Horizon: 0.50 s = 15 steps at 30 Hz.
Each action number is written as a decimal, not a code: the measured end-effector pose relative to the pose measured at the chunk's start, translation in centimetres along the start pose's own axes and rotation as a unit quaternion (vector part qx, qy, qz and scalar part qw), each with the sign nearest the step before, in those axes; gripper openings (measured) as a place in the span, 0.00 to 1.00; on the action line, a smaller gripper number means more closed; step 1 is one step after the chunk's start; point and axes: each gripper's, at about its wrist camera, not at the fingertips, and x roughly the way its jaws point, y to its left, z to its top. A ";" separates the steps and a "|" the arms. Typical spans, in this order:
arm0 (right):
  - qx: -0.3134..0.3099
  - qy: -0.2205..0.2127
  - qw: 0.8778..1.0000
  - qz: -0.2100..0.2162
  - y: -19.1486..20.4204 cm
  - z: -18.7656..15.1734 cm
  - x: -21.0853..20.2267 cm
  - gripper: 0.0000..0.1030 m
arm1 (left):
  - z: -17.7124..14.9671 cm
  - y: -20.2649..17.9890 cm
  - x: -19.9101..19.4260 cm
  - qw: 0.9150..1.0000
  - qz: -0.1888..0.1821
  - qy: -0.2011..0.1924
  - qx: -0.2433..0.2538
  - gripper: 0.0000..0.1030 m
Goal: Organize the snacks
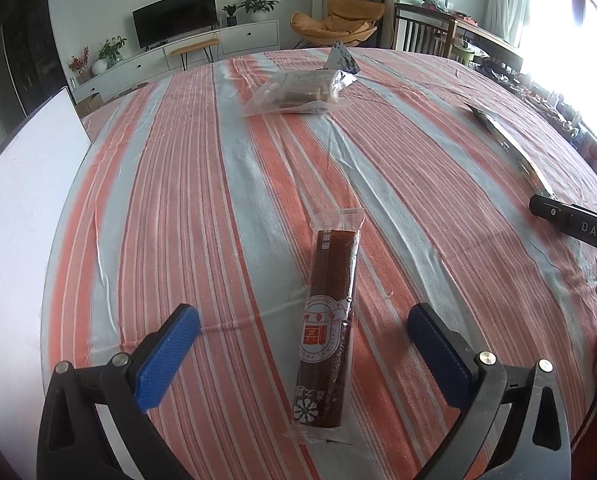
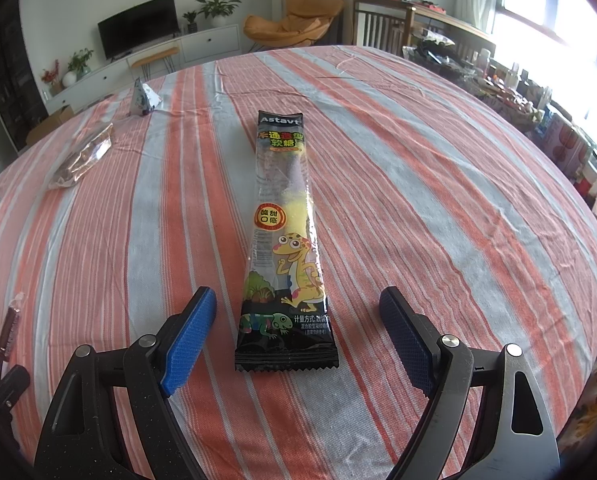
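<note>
A long brown fruit-leather bar in clear wrap lies lengthwise on the striped tablecloth, its near half between the blue fingers of my open left gripper. A long black gummy packet with a yellow lizard lies lengthwise before my open right gripper, its near end between the fingers. A clear bag of brown snacks and a small silver pyramid pouch lie far back. Both show at the left of the right wrist view: the bag, the pouch.
A white board stands along the table's left edge. The right gripper's black body and the gummy packet seen edge-on are at the right. Cluttered shelves flank the table's right side. A chair stands behind the far edge.
</note>
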 end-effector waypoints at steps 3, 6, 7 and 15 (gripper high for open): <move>0.000 0.000 1.000 0.000 0.0 0.0 0.0 0.83 | 0.0 0.1 0.0 1.000 0.000 0.000 0.000 1.00; 0.000 0.000 1.000 0.000 0.0 0.0 0.0 0.83 | 0.0 0.0 0.0 1.000 0.000 0.000 0.000 1.00; 0.000 0.000 1.000 0.000 0.0 0.0 0.0 0.83 | -0.1 0.1 0.0 1.000 0.000 0.000 0.000 1.00; 0.000 0.000 1.000 0.000 0.0 0.0 0.0 0.83 | -0.1 0.0 -0.1 1.000 0.000 0.000 0.000 1.00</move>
